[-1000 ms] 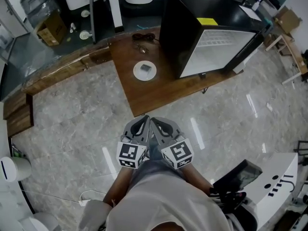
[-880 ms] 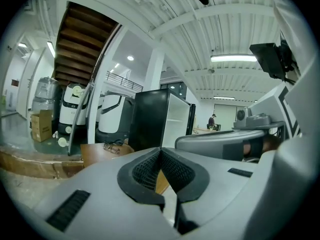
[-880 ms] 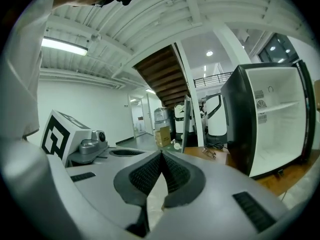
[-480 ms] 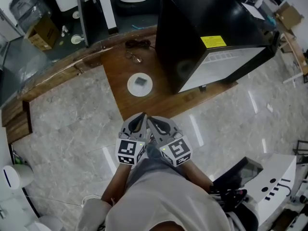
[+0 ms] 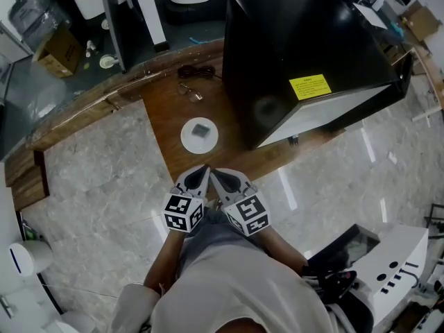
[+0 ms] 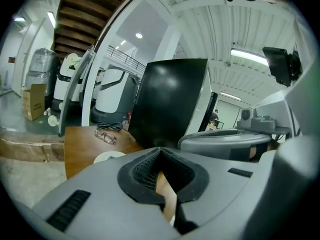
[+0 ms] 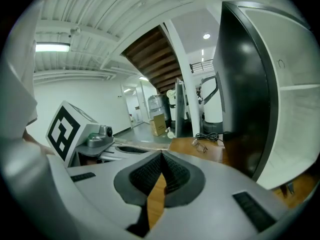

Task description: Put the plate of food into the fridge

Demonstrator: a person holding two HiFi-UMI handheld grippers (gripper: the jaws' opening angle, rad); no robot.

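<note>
A white plate (image 5: 200, 135) with a grey piece of food lies on the low wooden platform (image 5: 166, 120), left of the black fridge (image 5: 305, 54). The fridge has its white side (image 5: 333, 113) turned to the right. My left gripper (image 5: 202, 173) and right gripper (image 5: 213, 174) are held side by side just short of the platform's near corner, both shut and empty, tips almost touching. In the left gripper view the plate's edge (image 6: 107, 156) shows just over the shut jaws, with the fridge (image 6: 170, 104) beyond. The right gripper view shows the fridge (image 7: 250, 99) close on the right.
Eyeglasses (image 5: 191, 91) and a black cable (image 5: 187, 70) lie on the platform behind the plate. A cardboard box (image 5: 59, 50) sits at far left. A white machine (image 5: 395, 269) stands at the lower right on the marble floor (image 5: 104, 179).
Both grippers have moved together toward the platform; the plate and fridge sit nearer and larger in the head view. Jaws stay shut.
</note>
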